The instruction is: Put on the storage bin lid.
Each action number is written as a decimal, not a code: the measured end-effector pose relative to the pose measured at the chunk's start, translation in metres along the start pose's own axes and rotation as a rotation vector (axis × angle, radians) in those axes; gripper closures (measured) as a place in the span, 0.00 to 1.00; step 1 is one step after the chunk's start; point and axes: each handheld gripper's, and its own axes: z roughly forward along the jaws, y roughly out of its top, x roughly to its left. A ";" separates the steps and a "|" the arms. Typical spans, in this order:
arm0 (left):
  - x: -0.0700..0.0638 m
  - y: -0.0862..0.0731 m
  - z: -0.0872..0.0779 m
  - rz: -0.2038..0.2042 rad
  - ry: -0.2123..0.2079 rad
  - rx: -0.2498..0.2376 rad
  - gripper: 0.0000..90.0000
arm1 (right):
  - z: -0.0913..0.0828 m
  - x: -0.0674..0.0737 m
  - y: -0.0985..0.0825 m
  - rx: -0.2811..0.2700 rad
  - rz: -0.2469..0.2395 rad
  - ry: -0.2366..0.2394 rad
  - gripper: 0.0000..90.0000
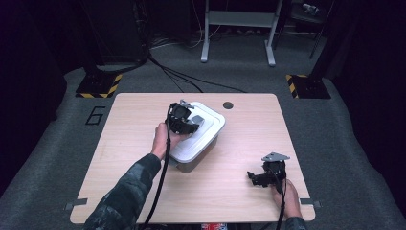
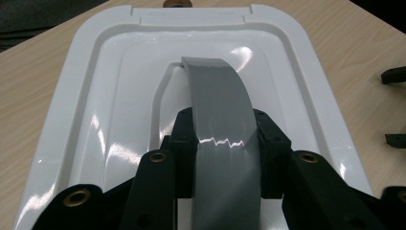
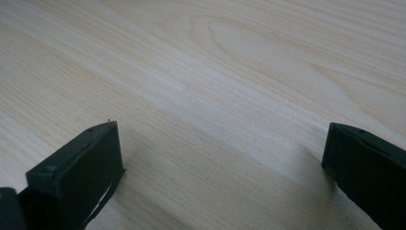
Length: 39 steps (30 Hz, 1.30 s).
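A white lidded plastic box (image 1: 201, 139) stands in the middle of the wooden table. Its lid (image 2: 115, 100) carries a grey arched handle (image 2: 222, 124). My left gripper (image 1: 184, 120) is over the lid, and its black jaws are shut on that grey handle, one pad (image 2: 184, 134) pressing each side. My right gripper (image 1: 256, 178) rests low at the table's front right, away from the box. In the right gripper view its two jaws stand wide apart over bare wood, with nothing between the fingertips (image 3: 95, 148).
The table (image 1: 249, 124) has a round cable hole (image 1: 228, 105) near its far edge, just behind the box. Metal clips (image 1: 75, 205) sit at the front corners. Cables trail on the grey floor beyond, with a frame stand (image 1: 238, 28) farther back.
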 end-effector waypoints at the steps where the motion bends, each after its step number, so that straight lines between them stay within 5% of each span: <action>1: 0.001 0.000 0.000 0.002 -0.002 -0.001 0.74 | 0.000 0.000 0.000 -0.001 0.001 0.002 0.00; 10: 0.001 -0.001 -0.011 -0.010 0.009 -0.023 0.38 | 0.000 0.000 0.000 -0.001 0.000 0.002 0.00; 21: 0.028 -0.016 -0.051 -0.048 0.040 -0.059 0.20 | 0.000 0.000 0.000 0.000 0.000 0.000 0.00; 30: 0.062 -0.048 -0.097 -0.094 0.092 -0.103 0.16 | 0.000 0.000 0.000 0.000 0.000 0.000 0.00; 39: 0.083 -0.097 -0.122 -0.158 0.151 -0.128 0.10 | 0.000 0.000 0.000 0.000 0.001 0.000 0.00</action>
